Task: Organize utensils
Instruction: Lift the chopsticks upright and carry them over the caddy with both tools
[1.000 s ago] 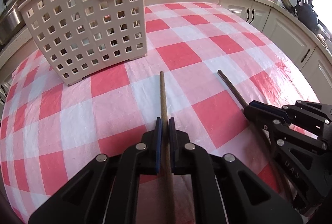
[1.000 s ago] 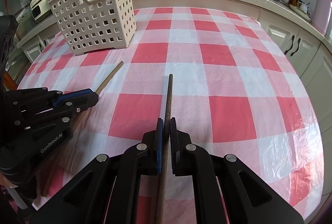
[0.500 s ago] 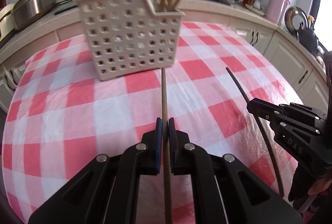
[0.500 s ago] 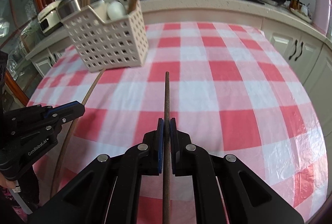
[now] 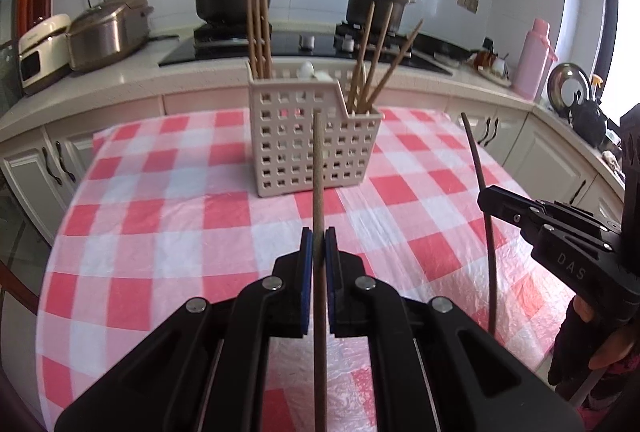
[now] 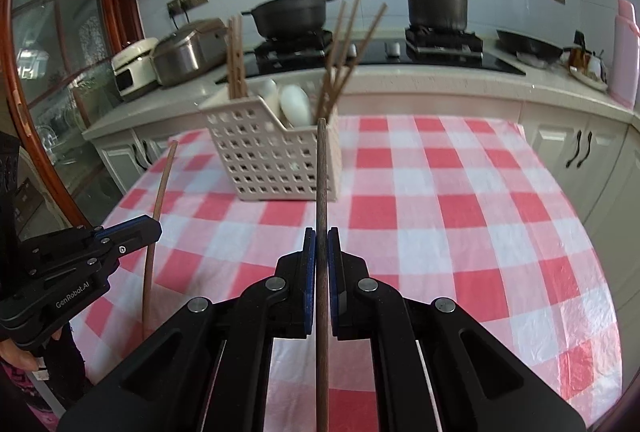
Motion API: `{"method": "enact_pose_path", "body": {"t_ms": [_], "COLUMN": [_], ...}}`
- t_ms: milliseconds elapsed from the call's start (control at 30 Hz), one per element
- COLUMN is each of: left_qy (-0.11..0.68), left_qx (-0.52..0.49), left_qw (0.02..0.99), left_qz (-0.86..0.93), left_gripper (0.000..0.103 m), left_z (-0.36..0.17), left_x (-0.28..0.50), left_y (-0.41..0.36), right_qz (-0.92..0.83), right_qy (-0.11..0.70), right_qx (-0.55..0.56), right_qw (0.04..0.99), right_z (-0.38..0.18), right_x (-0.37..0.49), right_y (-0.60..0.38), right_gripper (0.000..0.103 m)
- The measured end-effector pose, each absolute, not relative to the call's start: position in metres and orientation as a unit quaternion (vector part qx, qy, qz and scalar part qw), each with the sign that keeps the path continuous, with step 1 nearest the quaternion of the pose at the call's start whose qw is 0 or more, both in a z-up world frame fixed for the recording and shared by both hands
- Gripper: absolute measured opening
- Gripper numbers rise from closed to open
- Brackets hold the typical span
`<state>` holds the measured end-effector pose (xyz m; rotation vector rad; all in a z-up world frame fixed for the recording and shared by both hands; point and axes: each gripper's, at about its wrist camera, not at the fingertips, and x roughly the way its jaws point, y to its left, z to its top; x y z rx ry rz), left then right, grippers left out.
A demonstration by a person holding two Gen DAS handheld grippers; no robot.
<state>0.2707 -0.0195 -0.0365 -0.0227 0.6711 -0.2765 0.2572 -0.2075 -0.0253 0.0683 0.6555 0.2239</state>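
A chopstick is clamped in each gripper, left (image 5: 319, 248) and right (image 6: 321, 252), above a checked cloth (image 5: 168, 224) (basket (image 5: 312, 139) behind, stove (image 6: 360, 51) beyond).

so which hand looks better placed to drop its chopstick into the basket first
Probably the left. Its gripper holds the lighter chopstick aimed squarely at the basket. The right gripper has its dark chopstick lined up on the basket's corner.

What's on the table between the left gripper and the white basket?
Nothing: only bare checked tablecloth between the left gripper and the basket, seen in the left wrist view.
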Motion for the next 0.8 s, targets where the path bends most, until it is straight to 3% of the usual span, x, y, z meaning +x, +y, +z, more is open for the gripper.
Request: {"method": "enact_pose_path", "body": {"t_ms": [800], "left_qy": [0.252], "left_qx": [-0.002], "left_qw": [0.961], "left_qz": [-0.112], "left_gripper": [0.006], "left_z": [0.008], "left_x": [0.211], "left_y": [-0.007], "right_qz": [0.131], "right_qy": [0.262], "right_qx": [0.023], "right_qw": [0.956], "right_z": [0.015], "right_x": [0.213], "right_y": [-0.193], "right_gripper": [0.005]}}
